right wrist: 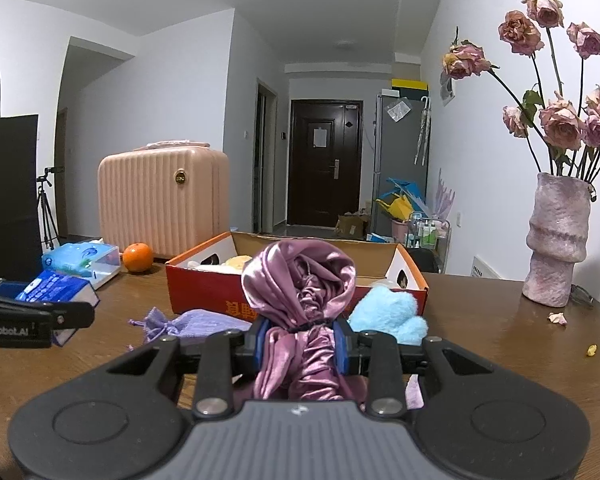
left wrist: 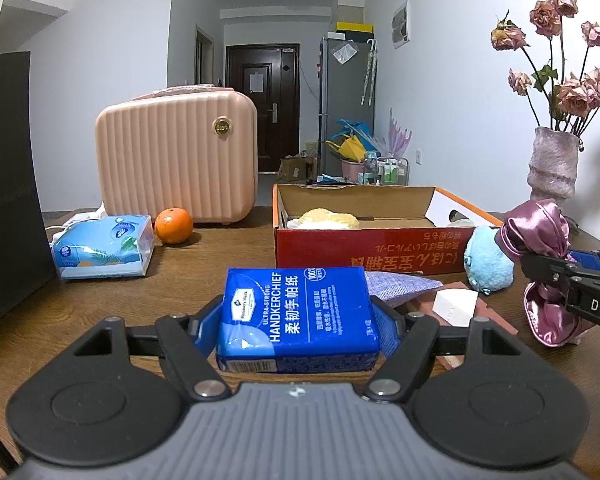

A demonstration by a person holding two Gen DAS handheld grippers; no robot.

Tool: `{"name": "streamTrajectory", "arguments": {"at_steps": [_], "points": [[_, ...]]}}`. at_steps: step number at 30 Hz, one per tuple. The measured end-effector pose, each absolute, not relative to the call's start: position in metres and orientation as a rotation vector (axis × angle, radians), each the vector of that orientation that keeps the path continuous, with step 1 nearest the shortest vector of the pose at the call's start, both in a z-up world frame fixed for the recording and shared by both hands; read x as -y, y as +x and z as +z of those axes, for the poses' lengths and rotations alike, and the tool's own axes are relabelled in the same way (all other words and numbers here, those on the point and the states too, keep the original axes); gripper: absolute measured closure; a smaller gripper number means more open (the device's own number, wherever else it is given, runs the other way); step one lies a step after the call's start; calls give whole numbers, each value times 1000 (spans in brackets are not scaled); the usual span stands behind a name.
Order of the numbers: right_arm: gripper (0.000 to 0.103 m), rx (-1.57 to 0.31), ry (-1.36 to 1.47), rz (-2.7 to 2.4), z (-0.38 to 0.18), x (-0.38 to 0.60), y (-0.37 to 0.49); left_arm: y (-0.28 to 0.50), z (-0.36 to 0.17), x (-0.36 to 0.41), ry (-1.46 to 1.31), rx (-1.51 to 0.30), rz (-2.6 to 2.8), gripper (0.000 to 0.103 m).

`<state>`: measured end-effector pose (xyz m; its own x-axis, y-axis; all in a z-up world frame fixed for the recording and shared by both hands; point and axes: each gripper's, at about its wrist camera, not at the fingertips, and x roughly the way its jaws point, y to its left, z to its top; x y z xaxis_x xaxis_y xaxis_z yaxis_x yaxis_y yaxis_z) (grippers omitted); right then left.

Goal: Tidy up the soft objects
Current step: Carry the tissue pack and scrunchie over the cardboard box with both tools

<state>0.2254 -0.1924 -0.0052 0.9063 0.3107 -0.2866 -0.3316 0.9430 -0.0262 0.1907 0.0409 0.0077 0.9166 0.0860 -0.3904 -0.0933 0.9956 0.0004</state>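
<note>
The open red-and-orange cardboard box (right wrist: 296,292) lies at twelve o'clock, just beyond the right gripper (right wrist: 300,348), whose fingers pinch the mauve satin cloth bundle (right wrist: 300,280). The left gripper (left wrist: 296,320) clamps the blue handkerchief tissue pack (left wrist: 296,316), box at one o'clock.

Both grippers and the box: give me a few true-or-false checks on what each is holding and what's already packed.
1. The left gripper is shut on the blue handkerchief pack. True.
2. The right gripper is open. False: it is shut on the pink satin cloth.
3. The cardboard box already holds a yellow plush item. True.
4. The blue plush toy lies inside the box. False: it sits on the table in front of it.
5. The orange sits in the box. False: it rests on the table beside the pink case.
</note>
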Motion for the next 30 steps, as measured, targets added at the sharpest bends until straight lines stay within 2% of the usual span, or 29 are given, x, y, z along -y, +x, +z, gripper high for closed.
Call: {"name": "streamTrajectory", "arguments": {"at_steps": [30], "points": [[72,-242,-30,314,11,177,242,216,29,-9,-36,-345,115,28]]}}
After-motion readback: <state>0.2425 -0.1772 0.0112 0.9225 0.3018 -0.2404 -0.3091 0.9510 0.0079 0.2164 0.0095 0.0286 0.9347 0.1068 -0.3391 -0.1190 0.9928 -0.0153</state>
